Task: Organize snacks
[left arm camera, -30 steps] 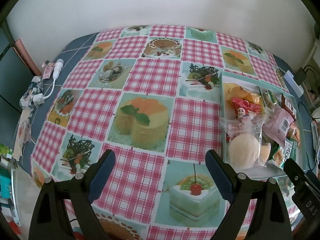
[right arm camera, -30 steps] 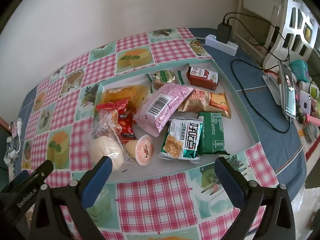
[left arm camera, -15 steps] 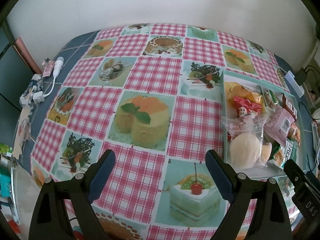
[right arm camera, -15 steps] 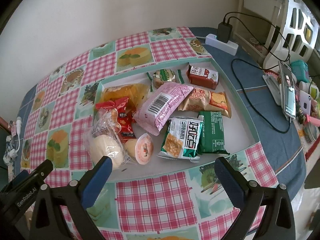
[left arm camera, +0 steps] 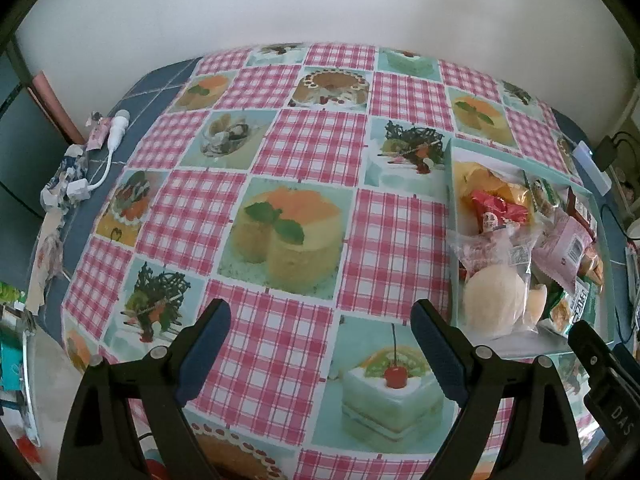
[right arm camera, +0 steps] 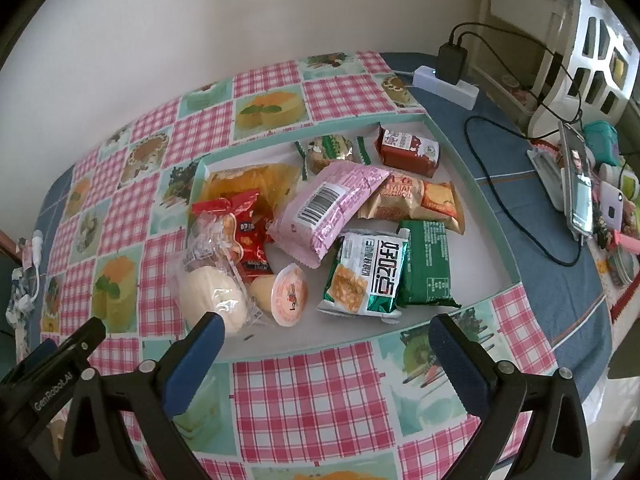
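the shallow white tray with a teal rim (right arm camera: 476, 184) sits on the pink-checked cake-print tablecloth (left arm camera: 304, 152), piled with wrapped snacks: a pink crinkled packet (right arm camera: 332, 208) in its middle. the right gripper (right arm camera: 326, 336) hangs at the tray's near rim, jaws wide and empty; the left gripper (left arm camera: 320, 326) hangs beside the tray, likewise wide and empty.

Plain white wall (left arm camera: 320, 0) behind, white lattice furniture (right arm camera: 600, 52) at right
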`<state>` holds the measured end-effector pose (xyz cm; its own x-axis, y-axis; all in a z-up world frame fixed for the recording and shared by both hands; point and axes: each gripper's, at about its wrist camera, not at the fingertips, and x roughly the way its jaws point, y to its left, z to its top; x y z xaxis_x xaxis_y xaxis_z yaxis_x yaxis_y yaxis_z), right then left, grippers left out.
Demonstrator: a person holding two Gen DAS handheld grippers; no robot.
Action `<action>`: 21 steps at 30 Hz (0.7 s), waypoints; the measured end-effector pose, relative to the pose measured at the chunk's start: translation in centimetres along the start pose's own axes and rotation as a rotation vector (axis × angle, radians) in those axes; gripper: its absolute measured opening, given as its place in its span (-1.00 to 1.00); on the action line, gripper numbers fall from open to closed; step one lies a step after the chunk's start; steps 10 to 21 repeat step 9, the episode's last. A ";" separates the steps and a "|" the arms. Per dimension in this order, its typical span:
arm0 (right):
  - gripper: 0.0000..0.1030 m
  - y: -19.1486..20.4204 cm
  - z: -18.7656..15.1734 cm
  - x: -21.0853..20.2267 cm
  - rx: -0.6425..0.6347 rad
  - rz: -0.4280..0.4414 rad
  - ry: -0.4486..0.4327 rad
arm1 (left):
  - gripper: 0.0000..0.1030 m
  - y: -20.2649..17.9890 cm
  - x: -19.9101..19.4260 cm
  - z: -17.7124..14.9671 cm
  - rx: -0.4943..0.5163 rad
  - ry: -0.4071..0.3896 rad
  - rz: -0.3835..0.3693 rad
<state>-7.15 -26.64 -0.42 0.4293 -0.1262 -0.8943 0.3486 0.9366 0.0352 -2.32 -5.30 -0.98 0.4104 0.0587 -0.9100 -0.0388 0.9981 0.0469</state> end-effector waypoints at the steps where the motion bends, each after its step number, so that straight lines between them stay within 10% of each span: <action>1: 1.00 0.0 0.0 0.0 -0.002 0.000 0.001 | 0.78 0.0 0.0 0.0 -0.002 0.000 0.001; 21: 1.00 0.0 0.0 0.1 -0.003 0.001 0.004 | 0.78 -0.3 -0.3 -0.1 0.006 -0.023 0.004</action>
